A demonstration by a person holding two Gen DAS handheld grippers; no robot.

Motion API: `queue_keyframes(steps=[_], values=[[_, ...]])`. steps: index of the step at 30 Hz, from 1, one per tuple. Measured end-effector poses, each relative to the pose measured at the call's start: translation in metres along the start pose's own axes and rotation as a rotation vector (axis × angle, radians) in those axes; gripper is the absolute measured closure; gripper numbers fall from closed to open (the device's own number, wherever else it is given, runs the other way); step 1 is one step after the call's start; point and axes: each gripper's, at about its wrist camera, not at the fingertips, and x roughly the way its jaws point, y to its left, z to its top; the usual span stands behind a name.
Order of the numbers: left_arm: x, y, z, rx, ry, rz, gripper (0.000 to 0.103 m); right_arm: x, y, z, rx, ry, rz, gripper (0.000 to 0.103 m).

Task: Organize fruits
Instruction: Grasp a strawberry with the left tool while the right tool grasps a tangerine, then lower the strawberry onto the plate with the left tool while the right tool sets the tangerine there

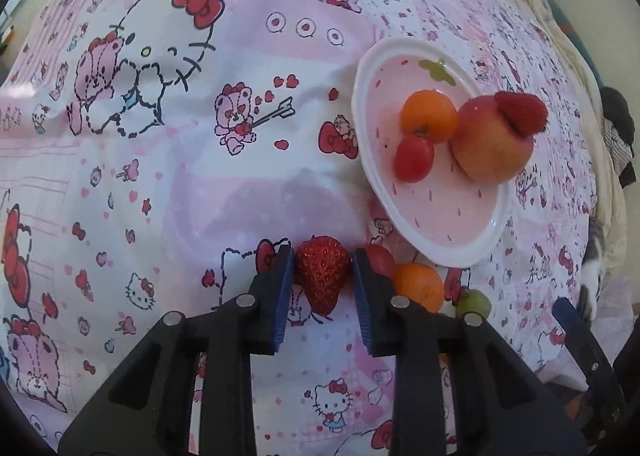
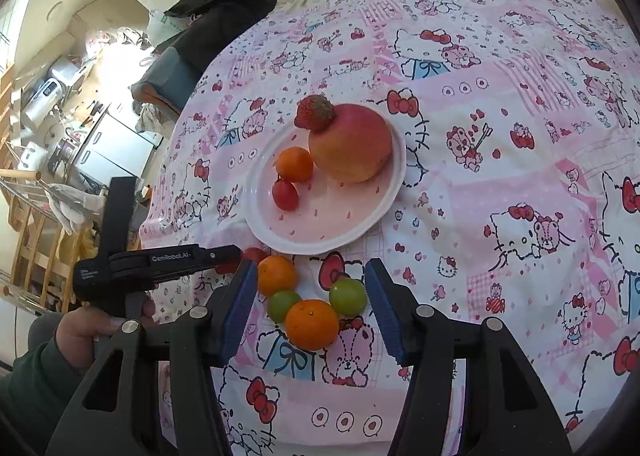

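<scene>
Left wrist view: left gripper point(image 1: 323, 276) fingers clamped on a strawberry point(image 1: 321, 274) lying on the bedspread point(image 1: 160, 175), short of the plate point(image 1: 432, 240). Soft fruit may bruise or slip if squeezed. Right gripper point(image 2: 310, 304) stands part-open, empty, around loose fruit.

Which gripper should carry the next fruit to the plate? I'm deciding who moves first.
Left. The left gripper is shut on a strawberry close to the plate. The right gripper stands open around loose fruit, holding nothing.
</scene>
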Motion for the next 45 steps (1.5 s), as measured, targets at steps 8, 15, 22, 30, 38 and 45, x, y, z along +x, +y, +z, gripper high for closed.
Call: queue_keyframes(steps=[8,15,22,30,38,45], values=[[-0.042,-0.003,-0.014,0.082,-0.101,0.079,0.078,0.021,-0.005,-0.01,0.05,0.154,-0.001,0.044],[-0.069,0.002,-0.028,0.088,-0.162,0.048,0.078,0.041,0.011,-0.021,-0.001,0.224,-0.005,0.044],[-0.075,0.0,-0.033,0.089,-0.199,0.062,0.078,0.065,0.022,-0.03,-0.073,0.273,-0.082,0.046],[-0.068,-0.006,-0.037,0.102,-0.193,0.052,0.078,0.069,0.016,-0.032,-0.08,0.29,-0.117,0.06],[-0.07,-0.009,-0.039,0.126,-0.212,0.056,0.078,0.051,0.031,-0.033,-0.145,0.231,-0.099,0.063],[-0.07,-0.007,-0.039,0.114,-0.204,0.051,0.078,0.016,0.03,-0.017,-0.079,0.107,0.019,0.063]])
